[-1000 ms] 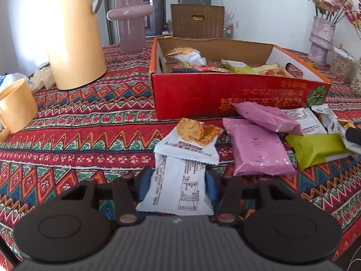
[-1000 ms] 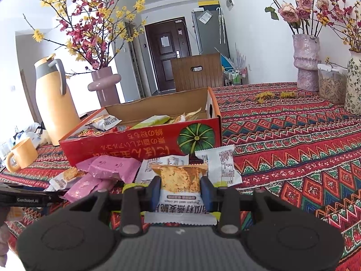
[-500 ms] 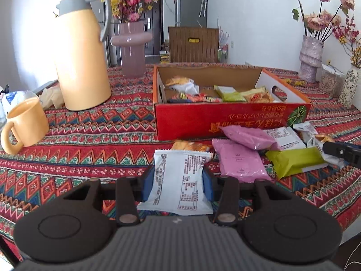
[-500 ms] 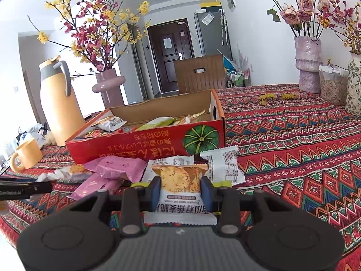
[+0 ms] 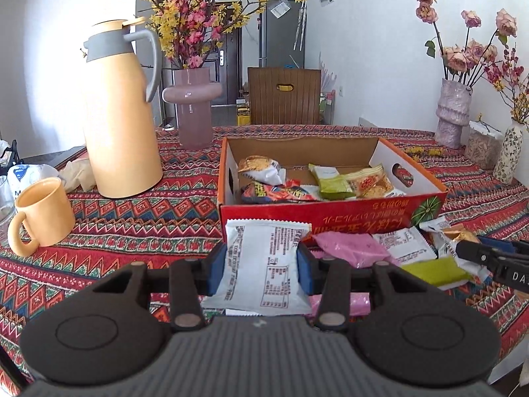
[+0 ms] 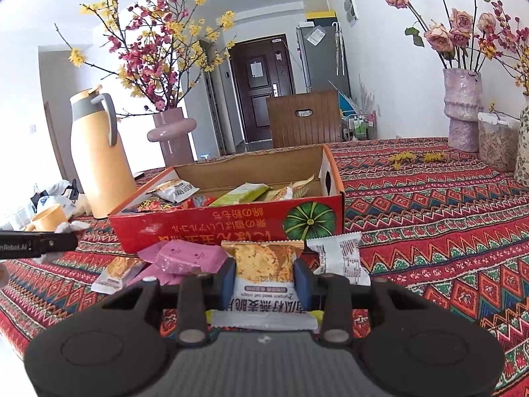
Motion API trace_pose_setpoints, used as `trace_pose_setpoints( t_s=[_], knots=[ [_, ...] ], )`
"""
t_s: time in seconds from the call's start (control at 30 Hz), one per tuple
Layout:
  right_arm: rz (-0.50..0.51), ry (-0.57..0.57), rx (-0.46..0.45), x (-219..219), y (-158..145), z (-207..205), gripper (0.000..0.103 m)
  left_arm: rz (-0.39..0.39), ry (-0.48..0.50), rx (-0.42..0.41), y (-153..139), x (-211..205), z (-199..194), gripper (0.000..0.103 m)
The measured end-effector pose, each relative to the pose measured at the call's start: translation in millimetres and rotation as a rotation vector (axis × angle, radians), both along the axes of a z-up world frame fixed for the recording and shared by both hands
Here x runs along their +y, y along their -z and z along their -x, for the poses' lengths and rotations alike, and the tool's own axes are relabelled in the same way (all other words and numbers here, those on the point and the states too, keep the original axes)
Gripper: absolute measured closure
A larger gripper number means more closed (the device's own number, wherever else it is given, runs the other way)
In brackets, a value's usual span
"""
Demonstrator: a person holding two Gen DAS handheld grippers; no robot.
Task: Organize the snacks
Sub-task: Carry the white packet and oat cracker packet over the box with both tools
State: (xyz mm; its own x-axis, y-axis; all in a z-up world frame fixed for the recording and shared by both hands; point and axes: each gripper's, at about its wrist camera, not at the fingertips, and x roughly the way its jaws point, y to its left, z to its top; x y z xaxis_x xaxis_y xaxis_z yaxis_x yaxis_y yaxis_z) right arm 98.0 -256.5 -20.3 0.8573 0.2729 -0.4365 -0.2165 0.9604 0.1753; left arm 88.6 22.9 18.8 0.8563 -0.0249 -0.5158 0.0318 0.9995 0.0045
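Observation:
My left gripper is shut on a white snack packet, printed back up, held above the table in front of the red cardboard box. My right gripper is shut on a cracker packet with an orange top, also lifted before the box. The box holds several snacks. Pink packets, a green packet and white packets lie loose in front of it. The right gripper's tip shows in the left wrist view.
A yellow thermos and a yellow mug stand left of the box. A pink vase is behind. More vases and a jar stand at the right. A patterned cloth covers the table.
Both grippers have risen with their packets. The left one lifted the white packet off the table, and the view now looks down into the box.

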Motion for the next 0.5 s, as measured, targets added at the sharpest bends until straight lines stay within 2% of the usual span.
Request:
trace_pose_setpoints(
  t_s=[0.5],
  knots=[
    [0.011, 0.005, -0.052, 1.5, -23.2, -40.6, 0.066, 0.027, 0.018, -0.059, -25.6, -22.6, -44.7, 0.058]
  ],
)
